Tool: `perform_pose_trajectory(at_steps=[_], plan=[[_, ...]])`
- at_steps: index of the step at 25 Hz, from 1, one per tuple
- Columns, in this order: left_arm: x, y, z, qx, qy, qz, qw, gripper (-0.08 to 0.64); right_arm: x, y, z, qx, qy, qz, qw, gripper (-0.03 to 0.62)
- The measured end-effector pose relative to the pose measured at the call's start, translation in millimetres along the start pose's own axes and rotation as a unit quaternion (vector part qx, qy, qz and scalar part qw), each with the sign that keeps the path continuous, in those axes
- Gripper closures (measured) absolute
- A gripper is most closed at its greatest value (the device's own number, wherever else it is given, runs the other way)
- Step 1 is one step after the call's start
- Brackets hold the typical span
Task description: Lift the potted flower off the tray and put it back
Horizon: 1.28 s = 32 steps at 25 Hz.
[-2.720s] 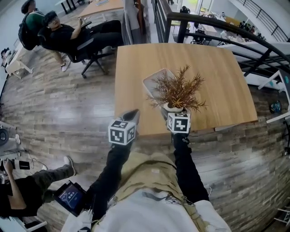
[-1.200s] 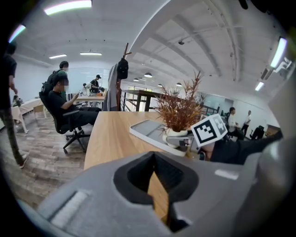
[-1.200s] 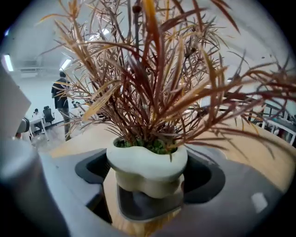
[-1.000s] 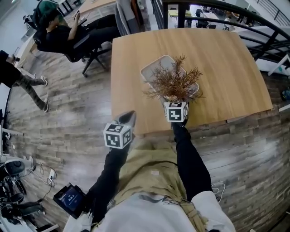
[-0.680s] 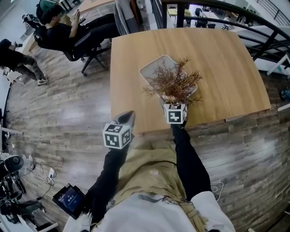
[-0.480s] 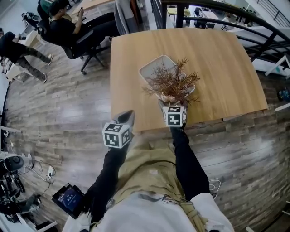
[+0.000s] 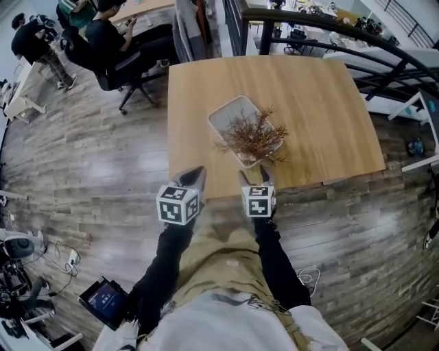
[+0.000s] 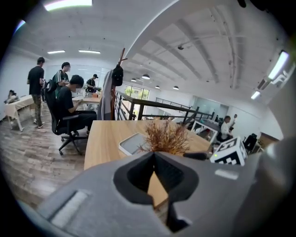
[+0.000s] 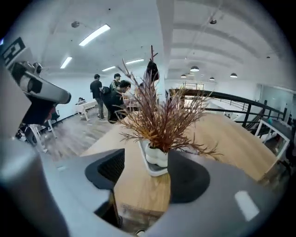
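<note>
The right gripper has let go and drawn back to the lower middle, its jaws apart and just now narrowing on nothing. The left gripper hangs closed beside it. The potted flower stands on the tray again, centre frame. The job looks done.

Floor: grey-brown wood planks | worktop: pale wood, rectangular | black railing: ran past the worktop's far edge | black office chair: occupied, stood off the worktop's far-left corner | ceiling: white, curved, ribbed | strip lights: lit | walls: white.
</note>
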<state>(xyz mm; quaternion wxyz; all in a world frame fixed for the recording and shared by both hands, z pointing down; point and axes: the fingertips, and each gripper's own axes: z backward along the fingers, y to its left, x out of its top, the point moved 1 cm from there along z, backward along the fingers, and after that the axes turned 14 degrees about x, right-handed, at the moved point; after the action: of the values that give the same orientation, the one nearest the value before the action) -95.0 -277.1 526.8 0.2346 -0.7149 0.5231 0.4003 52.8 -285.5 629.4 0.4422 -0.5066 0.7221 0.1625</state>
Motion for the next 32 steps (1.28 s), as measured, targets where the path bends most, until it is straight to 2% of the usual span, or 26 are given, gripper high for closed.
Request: perform_pose_trajectory(at_steps=[7,13,17,23,26,32], plan=[[71,-6,29,-0.015,-0.047,0.002,0.9988,0.558,56,16,64,-0.027,-0.02,0.012,0.999,0.443],[126,-17,54,-0.022,-0.111,-0.015,0.9935,0.558,137,22,111,-0.043,-0.096,0.027,0.994,0.584],[148,-23,65,-0.028,-0.141,-0.022,0.9894,0.558,183,37,133,-0.031,-0.138,0.049,0.989,0.588],[181,-35,85,-0.032,-0.192,-0.04,0.98,0.558,226,54,158,-0.023,-0.181,0.075,0.98,0.588],[191,-40,91,-0.033,-0.212,-0.045,0.9757,0.558,238,57,165,-0.021,-0.201,0.077,0.976,0.588],[195,-43,95,-0.035,-0.226,-0.051,0.9721,0.558,247,62,171,-0.026,-0.213,0.096,0.972,0.588]])
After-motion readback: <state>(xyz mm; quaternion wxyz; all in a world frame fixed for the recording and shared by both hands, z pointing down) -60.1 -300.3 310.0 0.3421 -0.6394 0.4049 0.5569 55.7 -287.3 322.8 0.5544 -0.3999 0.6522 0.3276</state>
